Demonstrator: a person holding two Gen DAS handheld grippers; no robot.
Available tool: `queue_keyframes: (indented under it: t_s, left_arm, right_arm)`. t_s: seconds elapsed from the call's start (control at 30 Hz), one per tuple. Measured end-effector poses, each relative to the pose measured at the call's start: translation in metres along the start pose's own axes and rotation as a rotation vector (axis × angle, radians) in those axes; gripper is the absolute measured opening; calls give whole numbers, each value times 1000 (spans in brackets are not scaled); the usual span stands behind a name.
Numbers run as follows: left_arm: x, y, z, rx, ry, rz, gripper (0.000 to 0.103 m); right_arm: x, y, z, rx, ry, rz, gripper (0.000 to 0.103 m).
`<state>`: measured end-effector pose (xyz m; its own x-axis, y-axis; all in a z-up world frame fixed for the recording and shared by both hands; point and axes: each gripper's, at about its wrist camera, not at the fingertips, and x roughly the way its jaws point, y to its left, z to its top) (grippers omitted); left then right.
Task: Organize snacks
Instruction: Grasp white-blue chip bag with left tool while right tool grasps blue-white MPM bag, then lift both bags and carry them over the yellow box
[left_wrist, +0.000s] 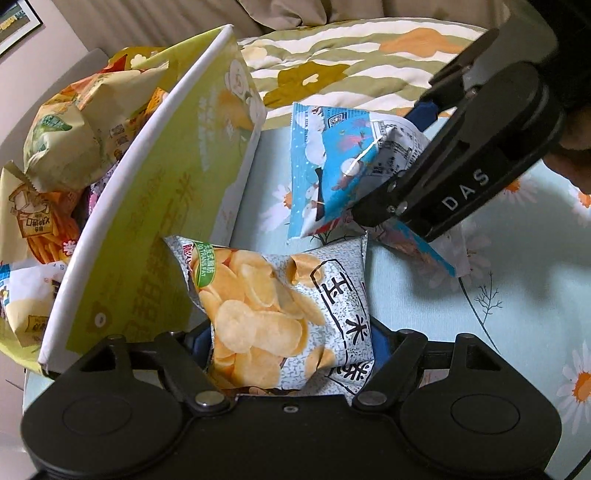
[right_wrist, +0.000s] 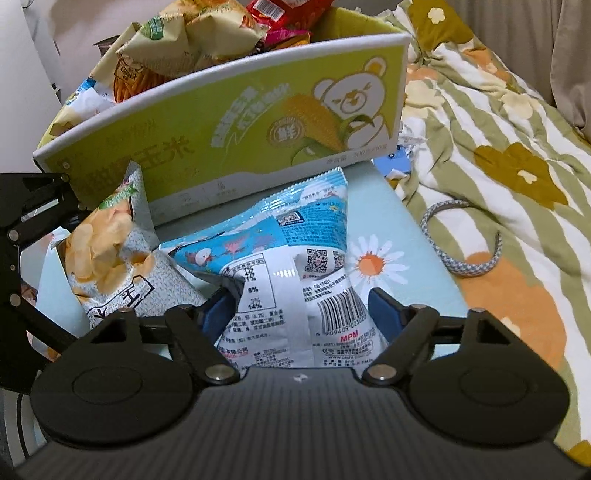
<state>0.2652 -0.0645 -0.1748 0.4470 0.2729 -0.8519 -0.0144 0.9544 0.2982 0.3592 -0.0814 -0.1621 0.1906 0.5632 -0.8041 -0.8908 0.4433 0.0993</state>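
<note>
**A:** Quick status?

**B:** My left claw (left_wrist: 291, 332) has the chip bag (left_wrist: 280, 314) between its pads, and they look pressed into both sides of it, so I'd call that held. The bag sits on the blue daisy sheet (left_wrist: 498, 314), touching the front wall of the green corn box (left_wrist: 155, 206). My right claw (right_wrist: 303, 306) is around the blue-white shrimp-cracker bag (right_wrist: 291, 266), which lies just beside the chip bag. The left pad touches the film, but there's a gap at the right pad, so no grip there yet imo.

**A:** What could go wrong?

**B:** A few things. Both bags are puffy and slick, so a squeeze low on the pillow could squirt one out or pop it. The bags overlap at one corner, so lifting one may drag the other. The box is already heaped w/ snack packs (right_wrist: 177, 40), so anything dropped on top could slide back over the wall. That wall is also close, and a low swing would catch a bag on the rim or shove the box on soft bedding.

**A:** And your arms?

**B:** They're near each other, so both heading for the box at once risks a knock.
</note>
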Motion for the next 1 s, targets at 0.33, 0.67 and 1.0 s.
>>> queue_keyframes:
  t_s: [0.33,0.67,1.0]
  left_arm:
    - [-12,-2,-3,-5,-33,-3,81]
    - [-68,6,1,-16,-154,-24,81]
    - [-150,45,5,-83,-320,-73,80]
  right_arm:
    - [-20,10,-12,44,-17,-33,78]
    - [-87,27,-9,137,-109,-136,78]
    - [-165,59,17,188,-226,-256,78]
